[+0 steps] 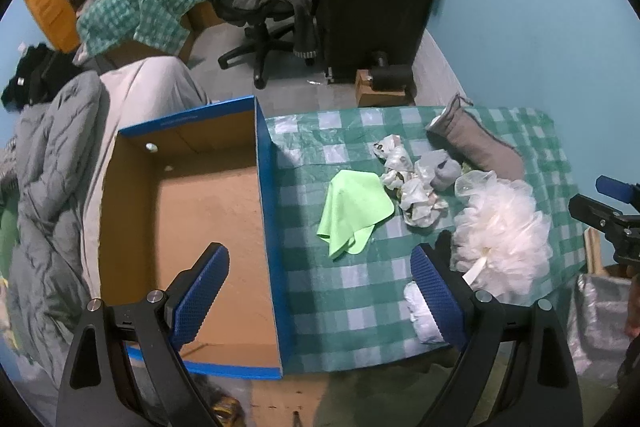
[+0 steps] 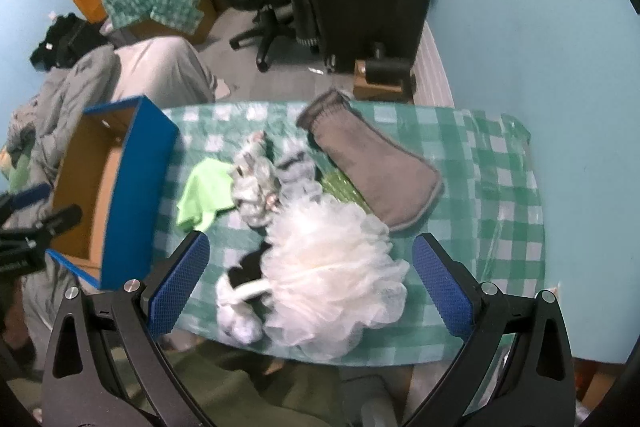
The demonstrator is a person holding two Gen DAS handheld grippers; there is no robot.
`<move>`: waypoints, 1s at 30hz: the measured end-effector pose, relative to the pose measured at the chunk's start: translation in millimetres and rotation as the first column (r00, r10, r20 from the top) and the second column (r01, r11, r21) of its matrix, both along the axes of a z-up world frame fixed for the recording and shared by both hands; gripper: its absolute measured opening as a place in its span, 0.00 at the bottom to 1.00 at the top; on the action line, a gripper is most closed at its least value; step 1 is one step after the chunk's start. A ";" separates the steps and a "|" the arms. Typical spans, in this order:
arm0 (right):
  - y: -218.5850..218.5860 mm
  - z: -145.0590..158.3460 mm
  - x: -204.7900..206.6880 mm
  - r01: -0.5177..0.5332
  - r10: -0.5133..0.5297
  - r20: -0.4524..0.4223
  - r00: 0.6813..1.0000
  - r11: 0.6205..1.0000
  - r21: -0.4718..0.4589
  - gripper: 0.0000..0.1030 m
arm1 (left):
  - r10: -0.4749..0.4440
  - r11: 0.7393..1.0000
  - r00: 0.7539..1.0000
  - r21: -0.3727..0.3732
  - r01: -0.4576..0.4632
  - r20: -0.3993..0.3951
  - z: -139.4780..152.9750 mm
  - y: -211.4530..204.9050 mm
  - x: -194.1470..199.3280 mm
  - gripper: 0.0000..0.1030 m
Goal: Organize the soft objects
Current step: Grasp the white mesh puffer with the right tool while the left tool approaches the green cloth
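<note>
Both grippers, left gripper [image 1: 320, 291] and right gripper [image 2: 312, 279], have fingers spread wide and empty, so the fluffy bath pouf [image 2: 332, 267] beside the blue box [image 1: 268, 227] can be grabbed.

White mesh bath pouf [image 2: 332, 267], fluffy and rounded, resting near the front edge of the checked cloth, its white cord loop trailing left. Just beside it on the left, a small white-and-black bundle [image 2: 240, 307], blurred, perhaps socks. Behind the pouf, a grey mitt [image 2: 372, 163] lying flat, cuff pointing away. Left of the mitt, a crumpled pale printed piece [image 1: 412, 187] and a small grey rolled item [image 1: 446, 173], touching each other. Further left, a lime-green cloth [image 1: 352, 215], loosely folded, lying apart. At far left, an open blue cardboard box [image 1: 266, 227], brown inside, holding nothing.
</note>
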State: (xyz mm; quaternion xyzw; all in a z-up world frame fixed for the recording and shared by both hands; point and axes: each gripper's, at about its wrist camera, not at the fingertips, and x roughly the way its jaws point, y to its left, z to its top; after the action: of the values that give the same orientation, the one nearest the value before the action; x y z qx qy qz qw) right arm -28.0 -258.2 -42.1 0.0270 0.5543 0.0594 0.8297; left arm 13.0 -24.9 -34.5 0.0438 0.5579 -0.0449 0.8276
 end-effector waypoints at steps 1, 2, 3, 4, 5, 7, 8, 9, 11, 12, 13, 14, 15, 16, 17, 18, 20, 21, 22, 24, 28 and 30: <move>-1.0 -2.9 0.1 0.000 0.000 -0.008 1.000 1.000 0.000 0.98 | -0.009 1.000 1.000 0.005 0.009 -0.002 -2.0 -1.5 1.1 0.91; -2.4 -6.9 0.5 0.000 0.000 -0.019 1.000 1.000 0.003 0.98 | -0.023 1.000 1.000 0.010 0.023 -0.003 -5.0 -3.7 2.5 0.91; -3.2 -10.8 0.1 0.001 -0.001 -0.030 1.000 1.000 0.005 0.98 | -0.031 0.999 1.000 0.017 0.031 -0.006 -8.0 -4.5 5.1 0.91; -5.4 -14.7 1.4 0.002 -0.002 -0.039 0.999 1.000 0.010 0.98 | -0.039 0.999 0.999 0.022 0.039 -0.011 -10.3 -6.2 7.2 0.91; -5.7 -18.8 0.5 0.003 -0.002 -0.049 0.999 1.000 0.013 0.98 | -0.047 0.999 0.999 0.025 0.047 -0.014 -12.9 -7.8 8.7 0.91; -9.1 -26.3 5.0 0.002 -0.001 -0.065 0.998 1.000 0.016 0.98 | -0.059 0.998 0.998 0.031 0.059 -0.021 -18.8 -10.6 11.9 0.91; -8.8 -29.4 4.3 0.002 0.000 -0.072 0.997 1.000 0.015 0.98 | -0.063 0.997 0.998 0.034 0.064 -0.029 -21.6 -11.6 14.2 0.91; -8.9 -33.1 4.3 0.000 0.001 -0.078 0.997 1.000 0.016 0.98 | -0.070 0.997 0.997 0.029 0.071 -0.035 -25.5 -12.7 16.7 0.91; -9.2 -38.9 6.6 -0.001 0.003 -0.092 0.996 1.000 0.018 0.98 | -0.076 0.997 0.996 0.029 0.077 -0.050 -31.8 -15.1 20.7 0.91; -9.2 -43.4 6.1 0.000 0.002 -0.101 0.995 1.000 0.019 0.98 | -0.080 0.996 0.995 0.028 0.082 -0.056 -34.1 -16.6 22.2 0.91; -10.5 -46.9 8.0 0.001 0.002 -0.106 0.994 1.000 0.022 0.98 | -0.087 0.996 0.994 0.027 0.088 -0.061 -37.0 -18.2 24.1 0.91; -10.8 -51.0 8.9 0.001 0.001 -0.113 0.994 1.000 0.023 0.98 | -0.091 0.995 0.994 0.028 0.093 -0.064 -39.6 -19.8 25.7 0.91; -11.0 -55.7 9.4 0.002 0.000 -0.123 0.992 1.000 0.020 0.98 | -0.094 0.995 0.993 0.031 0.097 -0.069 -42.5 -22.1 27.4 0.91; -11.1 -60.3 10.3 0.004 -0.002 -0.129 0.992 1.000 0.015 0.98 | -0.101 0.994 0.992 0.027 0.103 -0.073 -44.7 -23.9 28.4 0.91; -11.1 -63.9 12.5 0.003 -0.001 -0.135 0.991 1.000 0.014 0.98 | -0.107 0.994 0.991 0.020 0.109 -0.078 -47.7 -25.6 30.2 0.91; -11.0 -69.0 13.4 0.003 -0.001 -0.145 0.990 1.000 0.010 0.98 | -0.108 0.994 0.991 0.018 0.110 -0.084 -50.1 -26.7 31.6 0.91; -11.1 -79.1 15.3 0.004 -0.004 -0.162 0.987 1.000 0.000 0.98 | -0.110 0.994 0.989 0.011 0.112 -0.097 -56.3 -28.8 35.1 0.91; -11.5 -82.9 16.3 0.005 -0.005 -0.167 0.986 1.000 -0.002 0.98 | -0.112 0.993 0.988 0.009 0.114 -0.104 -59.2 -30.0 36.4 0.91; -11.6 -87.2 16.8 0.007 -0.007 -0.175 0.985 1.000 -0.001 0.98 | -0.115 0.993 0.987 0.009 0.116 -0.109 -62.0 -31.7 37.3 0.91; -11.8 -94.4 17.7 0.014 -0.014 -0.186 0.983 1.000 0.000 0.98 | -0.121 0.992 0.985 0.015 0.124 -0.119 -67.6 -34.9 38.9 0.91; -10.8 -105.5 20.6 0.016 -0.015 -0.209 0.978 1.000 0.003 0.98 | -0.129 0.991 0.981 0.011 0.132 -0.143 -77.9 -38.5 41.9 0.91; -9.0 -112.7 22.1 0.009 -0.009 -0.221 0.975 1.000 -0.001 0.98 | -0.130 0.991 0.978 0.009 0.133 -0.161 -83.9 -38.8 43.8 0.91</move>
State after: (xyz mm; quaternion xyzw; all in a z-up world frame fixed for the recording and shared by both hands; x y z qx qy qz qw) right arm -6.0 -267.2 -154.9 0.0358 0.6431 0.0522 0.7632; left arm 56.8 -63.7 -118.3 0.0851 0.6187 -0.0974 0.7749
